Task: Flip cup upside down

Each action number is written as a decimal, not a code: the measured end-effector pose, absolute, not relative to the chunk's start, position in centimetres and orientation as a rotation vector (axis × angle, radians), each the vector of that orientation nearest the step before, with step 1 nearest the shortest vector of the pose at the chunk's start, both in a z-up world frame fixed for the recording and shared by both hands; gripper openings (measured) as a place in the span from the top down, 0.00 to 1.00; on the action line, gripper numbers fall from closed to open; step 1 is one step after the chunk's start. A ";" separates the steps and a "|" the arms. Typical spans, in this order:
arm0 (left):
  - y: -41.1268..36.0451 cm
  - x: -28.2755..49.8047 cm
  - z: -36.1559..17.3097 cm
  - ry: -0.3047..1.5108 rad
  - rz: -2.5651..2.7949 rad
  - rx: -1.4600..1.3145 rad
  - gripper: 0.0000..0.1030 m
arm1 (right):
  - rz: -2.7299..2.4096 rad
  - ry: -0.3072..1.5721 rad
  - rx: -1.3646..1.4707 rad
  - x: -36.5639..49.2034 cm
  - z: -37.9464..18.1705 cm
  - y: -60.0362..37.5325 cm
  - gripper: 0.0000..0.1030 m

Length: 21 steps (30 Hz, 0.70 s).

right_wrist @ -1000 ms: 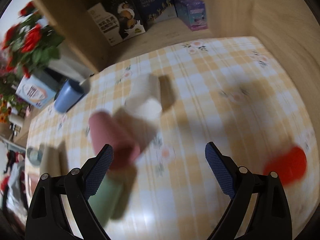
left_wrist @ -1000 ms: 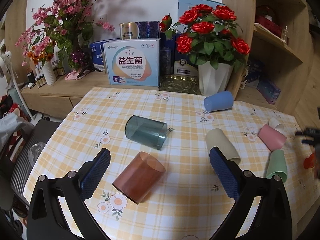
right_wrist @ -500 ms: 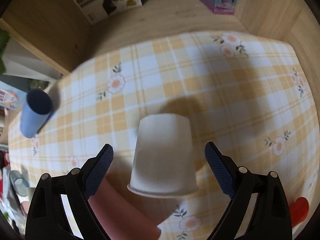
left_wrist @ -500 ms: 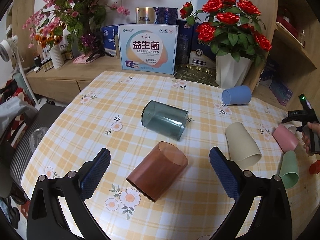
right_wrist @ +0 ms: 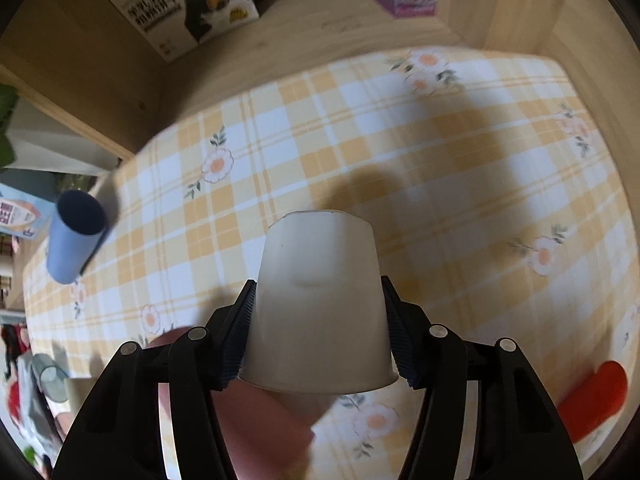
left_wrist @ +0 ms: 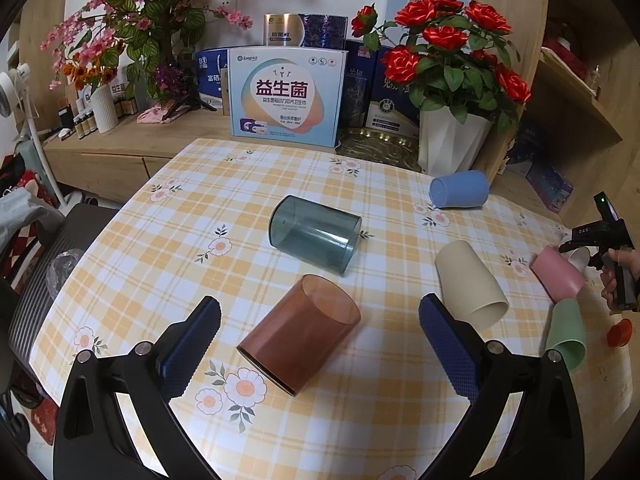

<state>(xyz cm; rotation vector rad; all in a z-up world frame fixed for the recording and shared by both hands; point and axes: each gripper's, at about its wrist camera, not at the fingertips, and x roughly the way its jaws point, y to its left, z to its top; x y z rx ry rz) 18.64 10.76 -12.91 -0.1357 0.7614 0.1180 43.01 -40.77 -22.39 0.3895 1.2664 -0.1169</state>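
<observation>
The right hand-held gripper (right_wrist: 318, 330) is clamped on the white cup (right_wrist: 318, 304), 1 pad on each side wall, cup lying over the worktop (right_wrist: 440, 184) beside the pink cup (right_wrist: 256, 432). Step in hand: grasp. Next move, by judgement: lift, rotate rim-down, set down. The left hand-held gripper (left_wrist: 320, 336) hangs wide apart, holding nothing.

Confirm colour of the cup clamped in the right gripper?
White small plastic cup, clearest in the right wrist view.

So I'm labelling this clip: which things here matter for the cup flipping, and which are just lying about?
Part of the job:
- white cup, clamped in the right gripper
- left gripper, open
- brown cup, teal cup, blue cup, all on their sides

Lying about:
- rose pot
- big printed box
- red lid
</observation>
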 end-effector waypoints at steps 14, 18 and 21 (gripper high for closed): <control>11.1 15.7 -12.4 0.745 0.071 -0.156 0.06 | 0.017 1.128 0.345 31.4 -13.8 -35.7 0.44; 11.8 14.4 -12.3 0.736 0.072 -0.156 0.06 | 0.143 1.134 0.304 26.7 -12.9 -30.5 0.44; 12.4 13.4 -12.4 0.740 0.078 -0.156 0.06 | 0.222 1.165 0.314 23.9 -13.5 -27.1 0.44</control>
